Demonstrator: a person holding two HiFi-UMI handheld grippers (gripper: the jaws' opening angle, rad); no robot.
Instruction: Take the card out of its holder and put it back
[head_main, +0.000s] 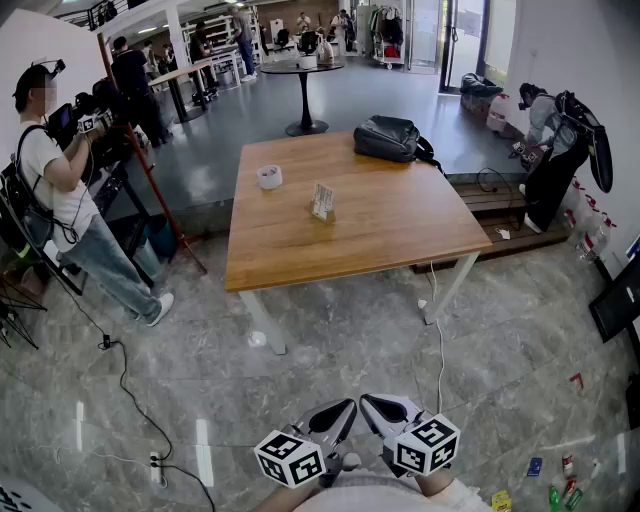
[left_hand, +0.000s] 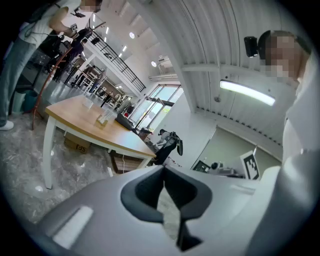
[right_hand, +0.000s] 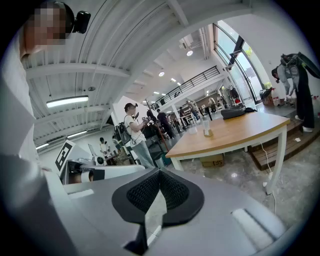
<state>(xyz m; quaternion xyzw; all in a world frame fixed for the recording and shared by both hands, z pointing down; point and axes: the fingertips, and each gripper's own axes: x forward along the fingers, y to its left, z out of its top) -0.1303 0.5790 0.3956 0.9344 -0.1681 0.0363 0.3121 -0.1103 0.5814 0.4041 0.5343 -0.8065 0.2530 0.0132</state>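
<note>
Left gripper (head_main: 345, 408) and right gripper (head_main: 372, 403), both clenched empty; far-off card holder (head_main: 322, 204) on table (head_main: 400, 235), details indistinct

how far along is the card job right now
Done: nothing that shows. The card appears to sit in its holder on the table.
In hand: nothing. The left gripper and right gripper are held low by the body, short of the table, jaws together on nothing.
Left: everything, meaning walking up, pulling the card out and slotting it back.
</note>
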